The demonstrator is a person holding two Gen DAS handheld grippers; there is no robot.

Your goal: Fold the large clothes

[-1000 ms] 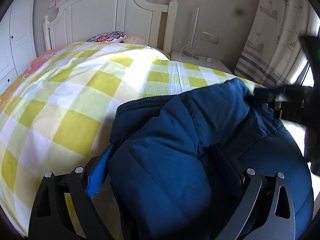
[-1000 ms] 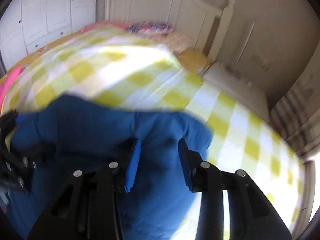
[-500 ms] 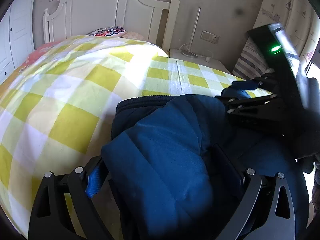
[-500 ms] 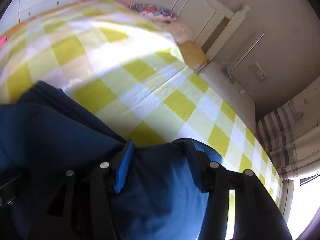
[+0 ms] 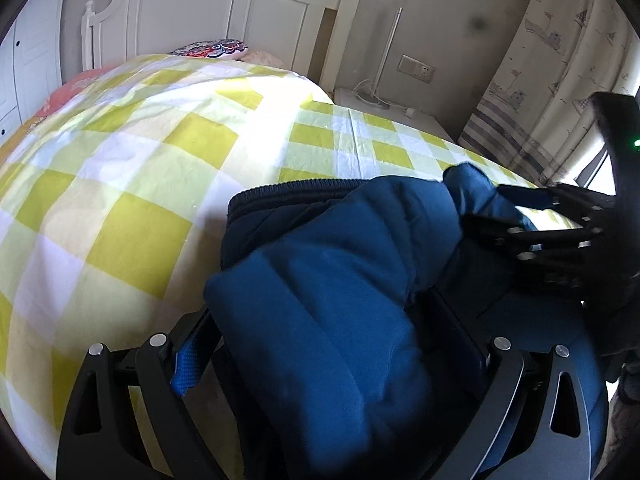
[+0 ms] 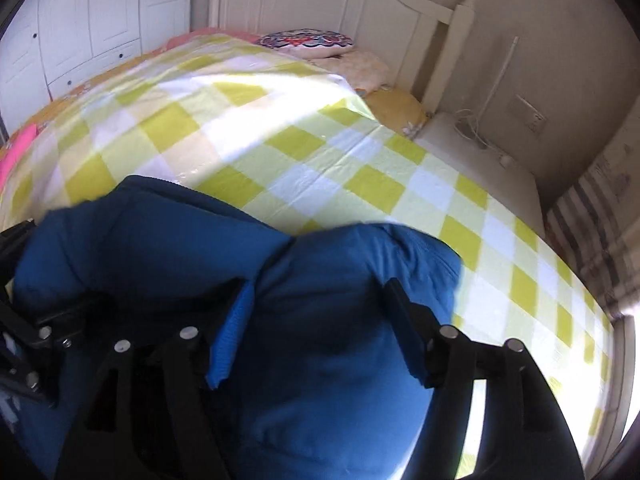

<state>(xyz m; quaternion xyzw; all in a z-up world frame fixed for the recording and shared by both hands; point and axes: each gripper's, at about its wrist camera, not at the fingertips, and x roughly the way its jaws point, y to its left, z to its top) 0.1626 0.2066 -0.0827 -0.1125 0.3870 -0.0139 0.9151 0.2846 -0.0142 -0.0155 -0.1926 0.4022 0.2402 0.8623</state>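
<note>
A dark blue padded jacket (image 5: 344,280) lies bunched on a bed with a yellow-and-white checked sheet (image 5: 120,200). My left gripper (image 5: 320,340) holds a thick fold of the jacket between its fingers. My right gripper (image 6: 316,328) holds another bulge of the same jacket (image 6: 320,320) between its blue-padded fingers. The right gripper also shows in the left wrist view (image 5: 540,232) at the right, close over the jacket. The left gripper's frame shows at the left edge of the right wrist view (image 6: 24,320).
A white headboard (image 5: 240,20) and patterned pillow (image 5: 212,48) are at the far end. A white bedside table (image 6: 480,160) with cables stands right of the bed. White wardrobes (image 6: 80,20) are at the left, striped curtains (image 5: 540,100) at the right.
The right gripper swung from far right across the jacket toward the left gripper with its fold. The left gripper lifted its fold slightly toward the headboard.
</note>
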